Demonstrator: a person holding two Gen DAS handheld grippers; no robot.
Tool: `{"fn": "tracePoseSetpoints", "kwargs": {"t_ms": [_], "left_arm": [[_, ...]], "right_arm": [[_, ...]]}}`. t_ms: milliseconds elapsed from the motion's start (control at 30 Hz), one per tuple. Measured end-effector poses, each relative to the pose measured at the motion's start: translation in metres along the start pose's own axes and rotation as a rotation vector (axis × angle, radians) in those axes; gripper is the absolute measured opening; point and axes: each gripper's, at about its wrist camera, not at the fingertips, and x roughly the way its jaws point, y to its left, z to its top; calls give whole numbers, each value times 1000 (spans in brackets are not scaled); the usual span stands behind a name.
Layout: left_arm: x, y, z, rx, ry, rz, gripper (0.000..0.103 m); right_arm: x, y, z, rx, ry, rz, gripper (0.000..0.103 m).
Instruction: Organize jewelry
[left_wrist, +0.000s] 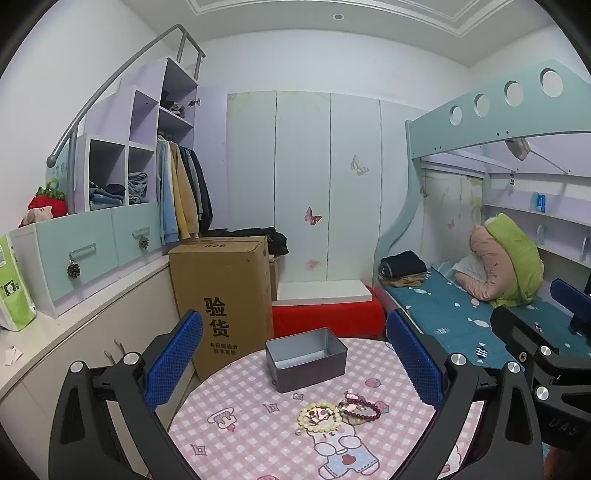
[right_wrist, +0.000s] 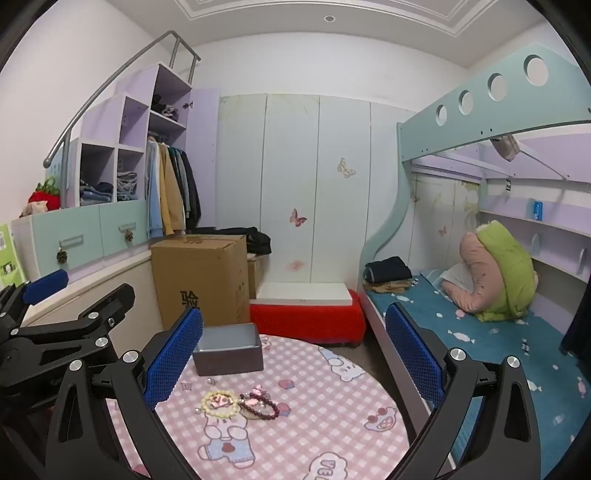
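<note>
A round table with a pink checked cloth holds an open, empty grey tin box. In front of the box lie a cream bead bracelet, a dark red bead bracelet and a small silver piece. My left gripper is open and empty, above the table with the jewelry between its blue pads. My right gripper is open and empty, above the table to the right of the jewelry.
A tall cardboard box stands beyond the table's left edge. A red-covered step and white wardrobe doors are behind. A bunk bed with blue bedding runs along the right. A counter with drawers is at left.
</note>
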Motion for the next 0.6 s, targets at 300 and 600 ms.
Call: {"fn": "tracePoseSetpoints", "kwargs": {"t_ms": [300,600], "left_arm": [[-1,1,0,-4,1,-4,96],[0,-4,-5,-2,4,-7,96]], "right_arm": [[0,0,0,1,0,-1,96],[0,0,0,1,-1,1,96]]}}
